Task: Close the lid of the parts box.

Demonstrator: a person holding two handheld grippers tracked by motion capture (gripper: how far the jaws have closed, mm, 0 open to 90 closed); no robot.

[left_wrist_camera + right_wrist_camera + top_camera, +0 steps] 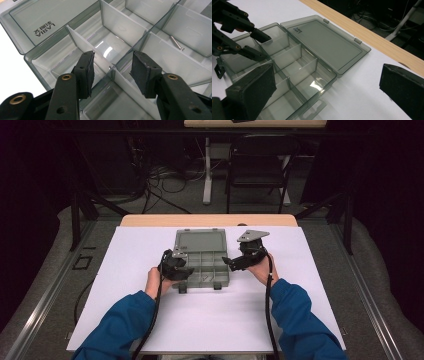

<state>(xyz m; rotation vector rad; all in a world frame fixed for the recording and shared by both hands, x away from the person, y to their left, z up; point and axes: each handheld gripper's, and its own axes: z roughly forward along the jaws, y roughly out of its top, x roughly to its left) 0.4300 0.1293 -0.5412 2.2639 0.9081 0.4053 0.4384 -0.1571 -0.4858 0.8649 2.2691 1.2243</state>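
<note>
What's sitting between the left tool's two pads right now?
In the left gripper view, the left tool is open over the compartment box, and an upright divider wall where partitions meet stands between the pads, untouched by either. The screw lies in a farther compartment.

Blue sleeves [125,320], black claws [176,266] with brass-ringed screw holes, black cables, seemingly foam-faced pads [88,72]

"LARIA" on the organizer lid [37,20]

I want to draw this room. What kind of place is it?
Probably a lab or workshop for recording. A white-topped table holds an open compartment box, black curtains hang around, and loose cables lie on the floor beside a folding chair.
</note>
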